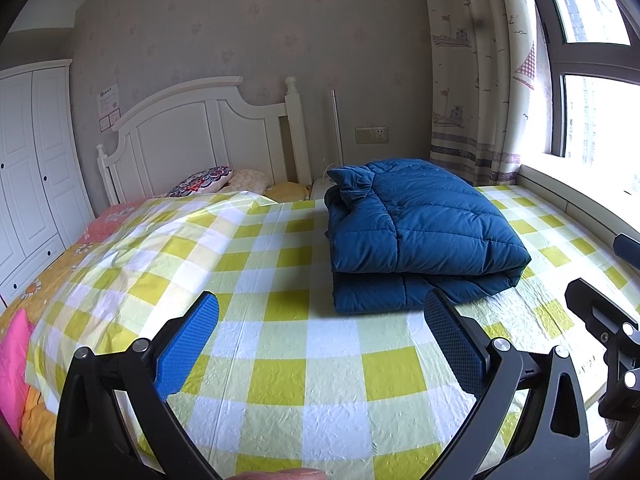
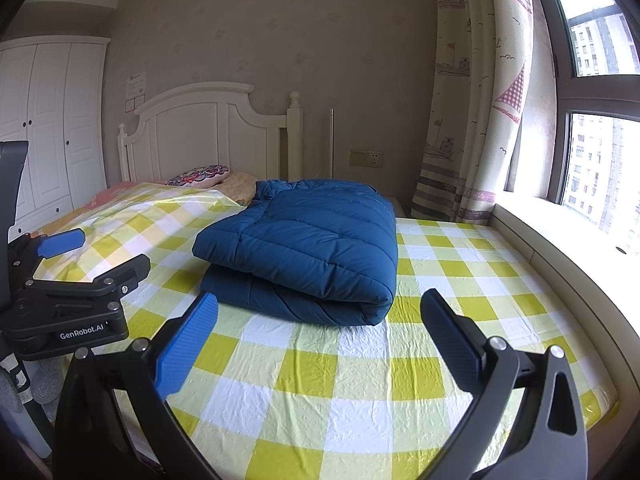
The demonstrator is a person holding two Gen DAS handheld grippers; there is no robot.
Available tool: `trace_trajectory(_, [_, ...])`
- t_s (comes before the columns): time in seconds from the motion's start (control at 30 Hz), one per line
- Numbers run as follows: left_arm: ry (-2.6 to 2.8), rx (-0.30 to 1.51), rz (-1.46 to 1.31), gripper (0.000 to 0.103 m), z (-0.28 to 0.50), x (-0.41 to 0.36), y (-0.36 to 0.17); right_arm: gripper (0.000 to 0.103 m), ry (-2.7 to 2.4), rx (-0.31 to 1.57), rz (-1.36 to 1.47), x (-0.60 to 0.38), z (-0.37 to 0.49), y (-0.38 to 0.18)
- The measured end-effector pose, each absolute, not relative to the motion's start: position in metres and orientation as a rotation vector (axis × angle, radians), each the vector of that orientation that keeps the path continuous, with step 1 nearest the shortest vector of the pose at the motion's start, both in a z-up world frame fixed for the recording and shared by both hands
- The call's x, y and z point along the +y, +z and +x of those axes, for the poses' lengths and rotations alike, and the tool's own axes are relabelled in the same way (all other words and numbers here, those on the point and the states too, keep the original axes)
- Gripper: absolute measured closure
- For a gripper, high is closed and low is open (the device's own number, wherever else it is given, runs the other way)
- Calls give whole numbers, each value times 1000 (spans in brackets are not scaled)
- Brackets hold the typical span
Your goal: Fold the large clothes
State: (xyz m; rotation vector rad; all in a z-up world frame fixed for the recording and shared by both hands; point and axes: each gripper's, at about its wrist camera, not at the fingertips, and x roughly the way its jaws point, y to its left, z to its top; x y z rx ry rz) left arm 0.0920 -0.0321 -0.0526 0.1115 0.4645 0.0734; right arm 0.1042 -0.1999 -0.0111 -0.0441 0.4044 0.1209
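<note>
The blue jacket point(image 1: 420, 232) lies folded in a neat bundle on the bed point(image 1: 304, 380). Both the left gripper point(image 1: 320, 344) and right gripper point(image 2: 320, 344) hover short of it, fingers spread and empty, so the fold looks finished.

One folded blue jacket point(image 1: 420, 232), two grippers; two pillows point(image 1: 202, 184)

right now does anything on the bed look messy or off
Nothing stands out. The blue padded jacket lies folded in a neat stack on the checked sheet, and both claws, left and right, are open and clear of it.
</note>
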Motion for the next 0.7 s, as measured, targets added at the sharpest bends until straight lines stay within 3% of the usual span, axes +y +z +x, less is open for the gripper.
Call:
trace_trajectory(0.43, [67, 386, 129, 5, 88, -33, -63, 3, 149, 474, -60, -203, 118, -33])
trace_trajectory(0.7, [91, 544, 89, 4, 147, 27, -67, 3, 103, 549, -42, -261, 157, -35])
